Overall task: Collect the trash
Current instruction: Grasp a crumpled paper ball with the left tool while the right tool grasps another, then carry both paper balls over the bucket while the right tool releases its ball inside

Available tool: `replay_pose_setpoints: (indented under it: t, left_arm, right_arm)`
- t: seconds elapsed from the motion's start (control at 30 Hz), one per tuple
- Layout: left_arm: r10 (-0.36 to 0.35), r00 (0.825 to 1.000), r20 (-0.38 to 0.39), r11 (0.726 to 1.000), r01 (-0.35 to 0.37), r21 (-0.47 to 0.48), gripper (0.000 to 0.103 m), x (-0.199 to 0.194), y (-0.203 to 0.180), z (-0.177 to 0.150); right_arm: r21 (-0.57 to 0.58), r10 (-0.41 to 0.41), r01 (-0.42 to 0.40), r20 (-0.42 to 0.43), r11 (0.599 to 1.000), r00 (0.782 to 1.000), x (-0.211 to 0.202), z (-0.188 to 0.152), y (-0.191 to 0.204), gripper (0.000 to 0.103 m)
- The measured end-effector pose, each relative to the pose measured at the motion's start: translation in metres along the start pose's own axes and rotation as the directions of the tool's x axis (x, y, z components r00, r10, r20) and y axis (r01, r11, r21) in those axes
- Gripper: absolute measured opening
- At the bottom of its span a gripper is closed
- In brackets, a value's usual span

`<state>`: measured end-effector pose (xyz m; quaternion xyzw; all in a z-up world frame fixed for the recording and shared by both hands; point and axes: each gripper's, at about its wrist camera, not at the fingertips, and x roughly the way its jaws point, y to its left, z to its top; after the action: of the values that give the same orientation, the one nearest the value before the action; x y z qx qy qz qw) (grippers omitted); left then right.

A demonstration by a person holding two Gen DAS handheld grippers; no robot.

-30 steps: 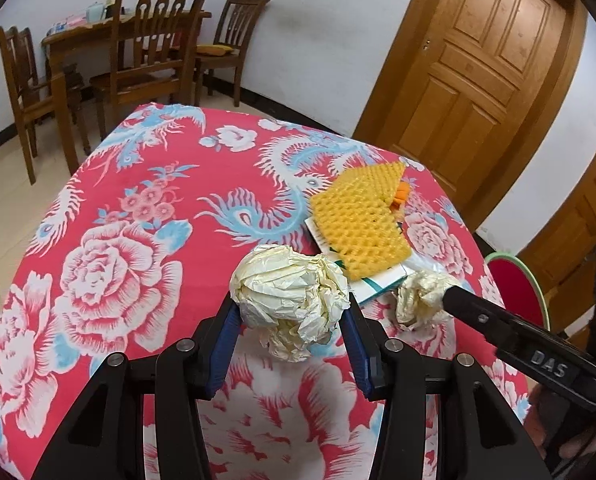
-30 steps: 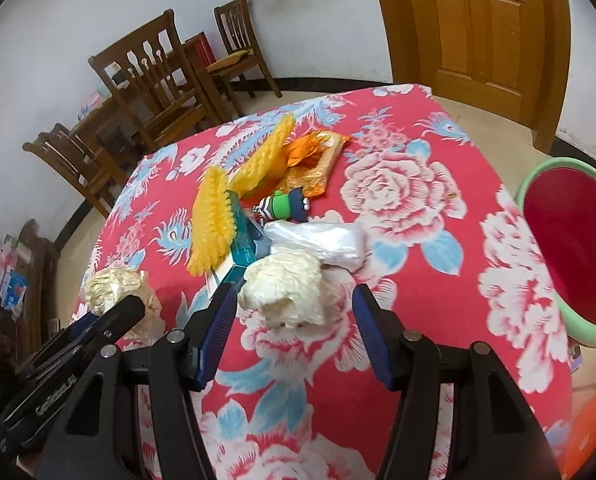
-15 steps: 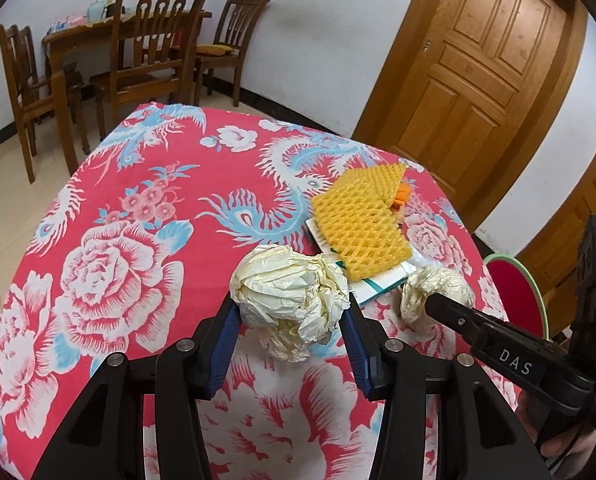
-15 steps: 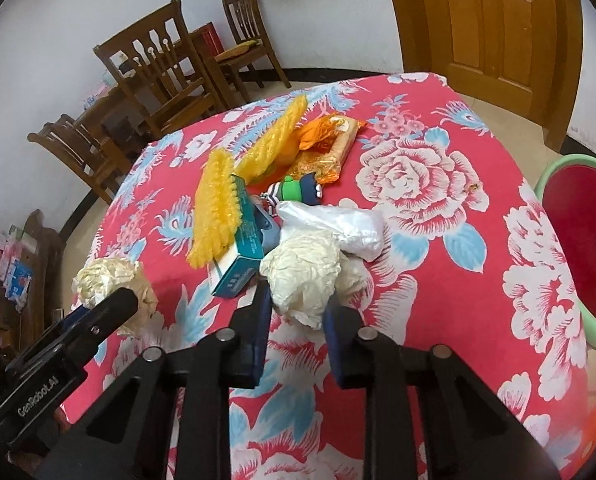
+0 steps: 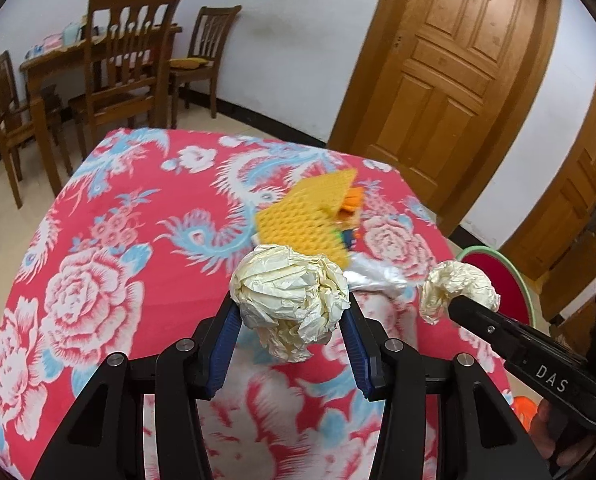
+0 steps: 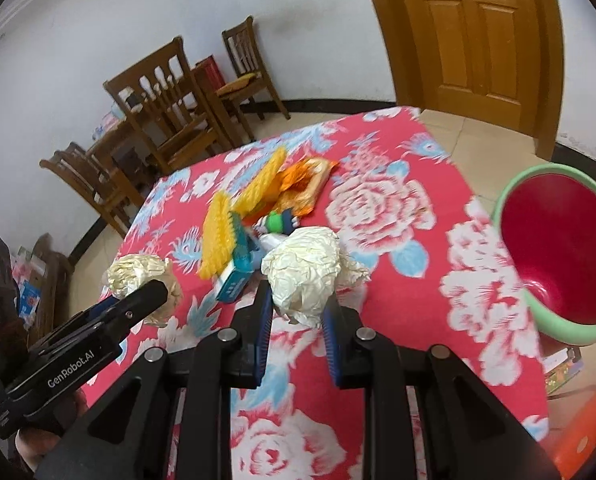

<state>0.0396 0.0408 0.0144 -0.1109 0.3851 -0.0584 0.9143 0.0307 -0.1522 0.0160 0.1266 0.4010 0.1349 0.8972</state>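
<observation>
My left gripper (image 5: 290, 320) is shut on a crumpled cream paper ball (image 5: 290, 296) and holds it above the red flowered tablecloth (image 5: 98, 280). My right gripper (image 6: 298, 300) is shut on a second cream paper ball (image 6: 304, 272), also lifted off the cloth. Each shows in the other view: the right ball (image 5: 458, 286) at the right, the left ball (image 6: 142, 276) at the left. A red bin with a green rim (image 6: 558, 248) stands on the floor to the right of the table.
Still on the table: yellow foam netting (image 6: 218, 236), a teal box (image 6: 238, 276), an orange wrapper (image 6: 302, 188), a clear plastic bag (image 5: 378, 276) and a small green-and-blue item (image 6: 278, 222). Wooden chairs (image 5: 130, 64) and a door (image 5: 450, 76) stand beyond.
My right gripper closed on its paper ball and lifted it off the cloth. Both grippers rose with their balls, and the bin came further into the right wrist view.
</observation>
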Motion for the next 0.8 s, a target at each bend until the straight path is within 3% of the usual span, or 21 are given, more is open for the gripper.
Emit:
replay_pose_setpoints:
  t: [0.47, 0.8]
  left_arm:
    - [-0.086, 0.996, -0.020, 0.985, 0.088, 0.152, 0.051, 0.017, -0.083, 0.014]
    - [-0.132, 0.990, -0.057, 0.960, 0.142, 0.242, 0.051, 0.038, -0.144, 0.015]
  right_arm:
    - [0.143, -0.136, 0.121, 0.101, 0.982, 0.986, -0.049, 0.008, -0.077, 0.026]
    - [0.242, -0.218, 0.185, 0.118, 0.953, 0.969, -0.068, 0.004, -0.134, 0.026]
